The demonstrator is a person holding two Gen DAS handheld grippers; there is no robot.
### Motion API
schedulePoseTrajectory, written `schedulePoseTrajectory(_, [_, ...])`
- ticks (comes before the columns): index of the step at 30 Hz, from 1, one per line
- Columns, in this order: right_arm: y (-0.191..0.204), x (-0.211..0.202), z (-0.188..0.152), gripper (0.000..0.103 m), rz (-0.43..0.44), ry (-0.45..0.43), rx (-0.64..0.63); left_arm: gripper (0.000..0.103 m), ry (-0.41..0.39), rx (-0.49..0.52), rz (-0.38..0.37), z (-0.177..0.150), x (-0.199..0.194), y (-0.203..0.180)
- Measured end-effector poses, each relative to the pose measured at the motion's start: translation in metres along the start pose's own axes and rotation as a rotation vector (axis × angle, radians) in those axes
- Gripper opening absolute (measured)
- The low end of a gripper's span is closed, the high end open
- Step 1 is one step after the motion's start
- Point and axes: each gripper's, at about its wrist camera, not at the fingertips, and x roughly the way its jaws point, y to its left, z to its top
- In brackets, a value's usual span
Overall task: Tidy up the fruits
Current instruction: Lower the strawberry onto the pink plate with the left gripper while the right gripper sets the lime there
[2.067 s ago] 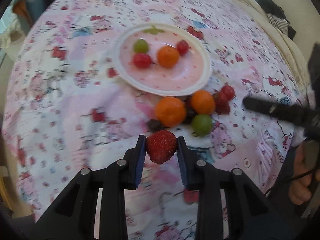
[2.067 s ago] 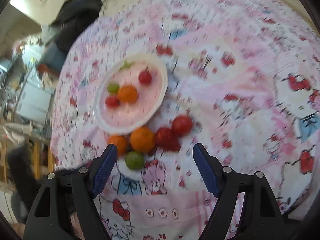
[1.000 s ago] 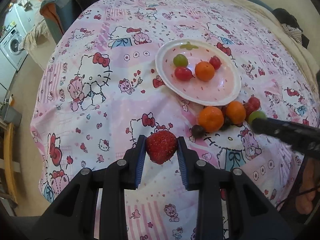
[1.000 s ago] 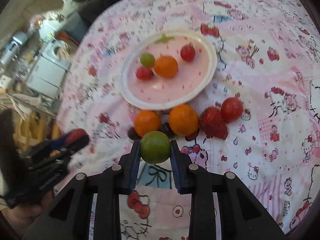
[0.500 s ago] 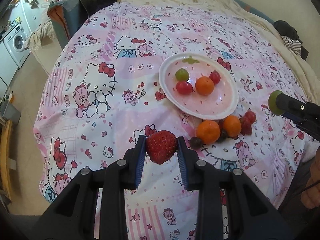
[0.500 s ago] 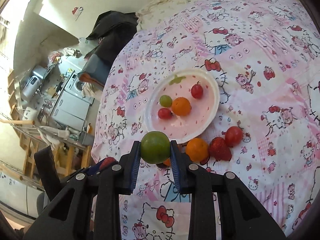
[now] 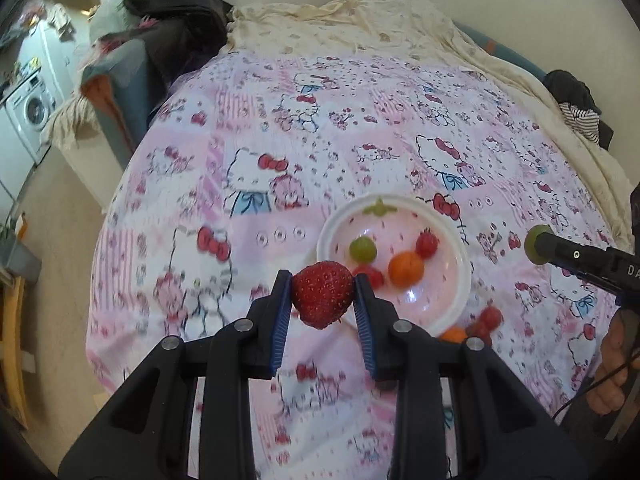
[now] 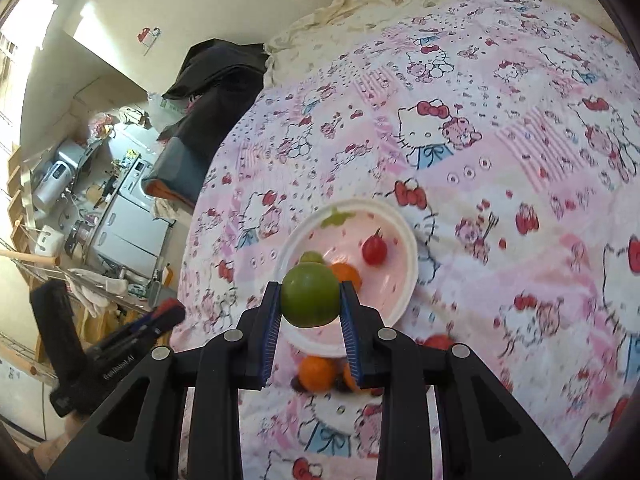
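My left gripper (image 7: 322, 294) is shut on a red strawberry (image 7: 322, 294), held in the air above the bed at the near-left rim of the white plate (image 7: 460, 300). The plate carries a green fruit (image 7: 362, 249), an orange fruit (image 7: 405, 268) and red fruits (image 7: 427, 242). My right gripper (image 8: 309, 295) is shut on a green lime (image 8: 309, 295), hanging over the plate's (image 8: 408, 280) near edge. In the left wrist view the right gripper comes in from the right with the lime (image 7: 533, 245) at its tip. Loose fruits (image 8: 318, 372) lie on the sheet below the plate, partly hidden by my fingers.
The pink cartoon-cat bedsheet (image 7: 360, 128) covers a bed, with a cream blanket (image 7: 360, 28) at its far end. Dark clothes (image 7: 180, 20) lie at the far left corner. Left of the bed the floor drops away, with a washing machine (image 7: 32, 116) and kitchen appliances (image 8: 120, 208).
Both grippers have risen and pulled back with their fruits, so the plate and loose fruits look smaller and sit lower in view. More of the bed's far end and the room shows.
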Motion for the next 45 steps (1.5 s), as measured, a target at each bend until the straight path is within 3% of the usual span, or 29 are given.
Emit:
schedulePoseTrajectory(5, [-0.005,0.023,0.020,0.030,-0.030,0.030,-0.019,0.027,0.012,0.058,0.017,0.017,0.025,-0.013])
schedulePoseTrajectory(10, [-0.016,0.056,0.030,0.030,-0.052,0.119,-0.010,0.027,0.025,0.094,0.030,0.029,0.052,-0.024])
schedulePoseTrajectory(21, [-0.035,0.106,0.017,0.030,-0.139,0.291,-0.008,0.027,0.083,0.124,0.025,0.041,0.117,-0.043])
schedulePoseTrajectory(45, [-0.044,0.120,0.013,0.034,-0.170,0.334,0.031,0.028,0.134,0.075,-0.005,0.035,0.144,-0.040])
